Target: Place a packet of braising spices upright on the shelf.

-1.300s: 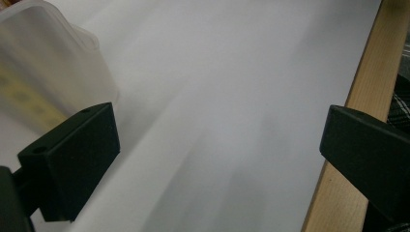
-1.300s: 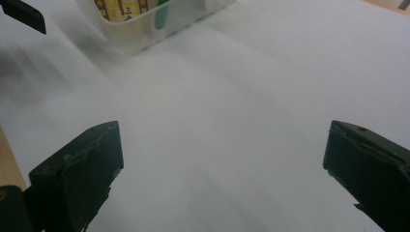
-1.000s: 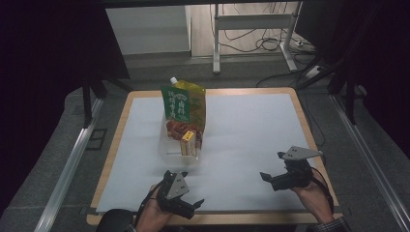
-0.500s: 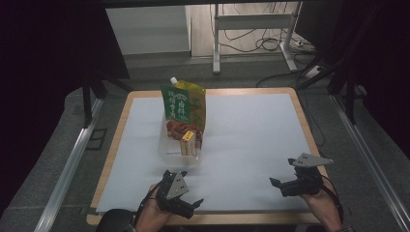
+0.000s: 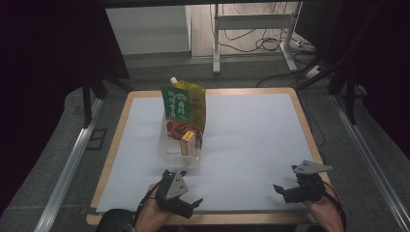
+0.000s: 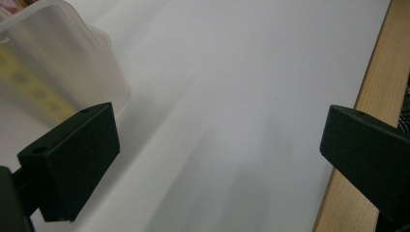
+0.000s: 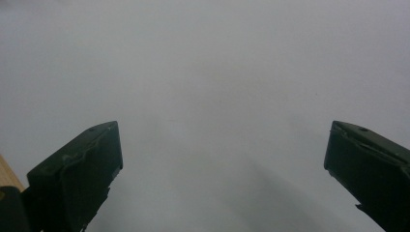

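A: Both tongs released. We hold the left gripper (image 5: 193,203) at the near edge of the table (image 5: 121,145), just on our side of the clear tub (image 5: 180,155), jaws wide apart with nothing between them.

B: Right gripper (image 5: 281,191)?

A: Same state, jaws spread, nothing gripped. It sits well to the right of the tub, near the table's front right corner, low over the white sheet (image 5: 251,140).

B: Where's the tub itself?

A: Left of centre on the sheet. In it stands a green pouch (image 5: 178,104) with a white cap, upright, plus a red pack (image 5: 175,129) in front of the pouch and a small yellow-topped box (image 5: 188,143) at the near end.

B: Left gripper view agrees?

A: Yes. Tub corner (image 6: 63,63) shows just past our left-hand jaw, not touching it. Wooden table edge (image 6: 372,87) runs by the other jaw.

B: Right gripper view?

A: Bare white sheet (image 7: 217,87) between the spread jaws, a sliver of wood at the lower left.
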Demonstrator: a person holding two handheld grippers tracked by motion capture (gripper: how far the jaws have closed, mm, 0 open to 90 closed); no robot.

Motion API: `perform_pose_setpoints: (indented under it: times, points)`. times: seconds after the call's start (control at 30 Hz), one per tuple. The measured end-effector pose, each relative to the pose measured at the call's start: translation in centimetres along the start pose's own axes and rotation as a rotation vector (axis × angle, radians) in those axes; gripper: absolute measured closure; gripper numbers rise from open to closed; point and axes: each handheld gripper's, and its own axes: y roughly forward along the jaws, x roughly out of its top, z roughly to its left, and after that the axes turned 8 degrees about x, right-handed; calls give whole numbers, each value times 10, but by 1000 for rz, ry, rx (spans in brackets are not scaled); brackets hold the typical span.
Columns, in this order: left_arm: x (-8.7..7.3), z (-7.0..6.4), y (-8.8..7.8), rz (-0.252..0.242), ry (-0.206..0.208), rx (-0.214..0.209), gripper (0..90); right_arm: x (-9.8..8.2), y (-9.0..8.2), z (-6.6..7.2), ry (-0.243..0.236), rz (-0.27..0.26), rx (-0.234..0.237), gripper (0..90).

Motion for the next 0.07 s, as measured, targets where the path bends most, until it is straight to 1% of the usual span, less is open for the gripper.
perform_pose_setpoints:
  times: [0.07]
  points:
    - [0, 0, 0, -2, -2, 2, 4, 0, 0, 0, -3, 5, -1, 1]
